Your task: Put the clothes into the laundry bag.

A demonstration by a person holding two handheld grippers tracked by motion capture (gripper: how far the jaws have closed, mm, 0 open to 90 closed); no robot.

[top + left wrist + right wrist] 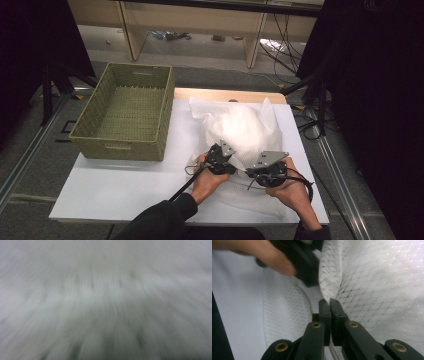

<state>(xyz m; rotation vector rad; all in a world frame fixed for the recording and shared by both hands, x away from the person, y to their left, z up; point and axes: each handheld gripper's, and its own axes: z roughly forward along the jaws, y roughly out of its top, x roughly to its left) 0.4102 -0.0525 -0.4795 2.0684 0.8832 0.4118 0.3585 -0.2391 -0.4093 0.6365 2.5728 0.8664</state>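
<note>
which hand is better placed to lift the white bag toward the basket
Right: its hand-held gripper is already clamped on a fold of the bag. The left hand-held gripper is at the bag, but its grip can't be told. The basket sits left.

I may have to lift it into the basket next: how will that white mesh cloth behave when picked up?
The white mesh cloth will probably be floppy: it folds and puckers where the right gripper pinches it. It is likely light for its bulk, being thin open netting. It may sag and trail, since it lies heaped on the table.
</note>
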